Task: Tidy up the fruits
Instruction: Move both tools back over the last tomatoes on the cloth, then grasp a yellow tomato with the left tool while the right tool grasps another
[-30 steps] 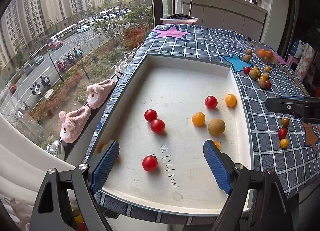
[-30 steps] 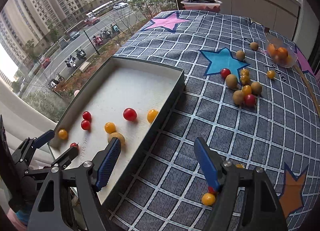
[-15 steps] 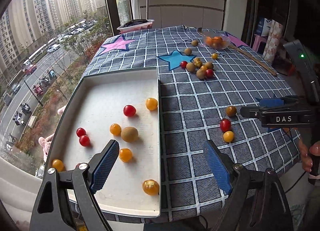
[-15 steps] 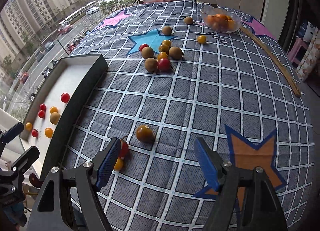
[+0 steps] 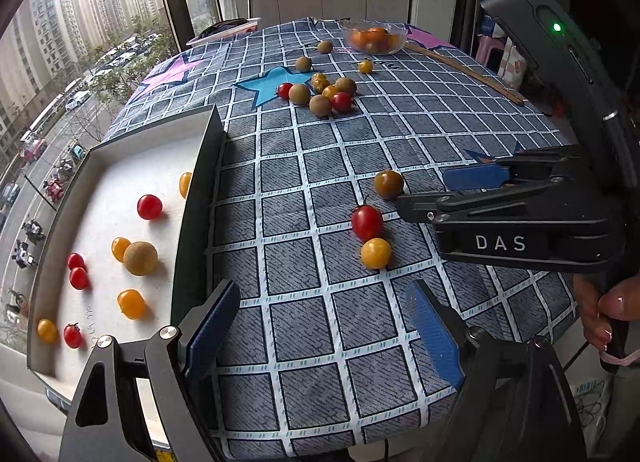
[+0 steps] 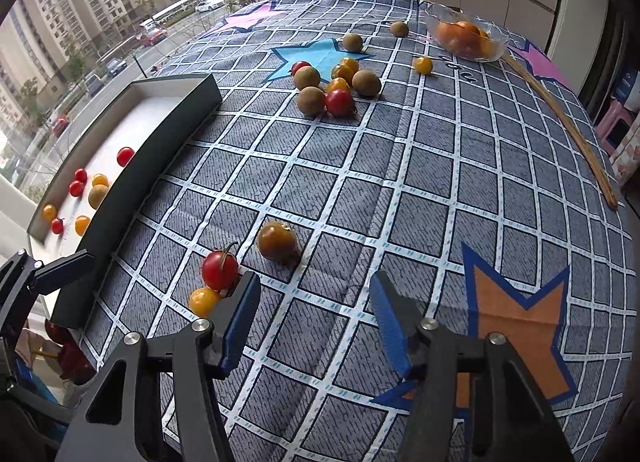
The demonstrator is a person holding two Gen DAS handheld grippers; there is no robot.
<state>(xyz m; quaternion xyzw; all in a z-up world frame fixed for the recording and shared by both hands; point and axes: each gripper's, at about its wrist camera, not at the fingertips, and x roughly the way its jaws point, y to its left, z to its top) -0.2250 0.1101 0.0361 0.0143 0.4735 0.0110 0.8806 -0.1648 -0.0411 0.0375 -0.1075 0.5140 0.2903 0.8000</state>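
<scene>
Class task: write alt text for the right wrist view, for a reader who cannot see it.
The right gripper, its jaws just narrowed with nothing between them, hovers over a checked tablecloth near a red tomato, a yellow one and a brownish one. A tray holding fruit lies left.

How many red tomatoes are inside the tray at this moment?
4 in the tray: one toward the far end, two side by side near the left wall, one with a stem at the near end. The tray wall may hide others.
</scene>
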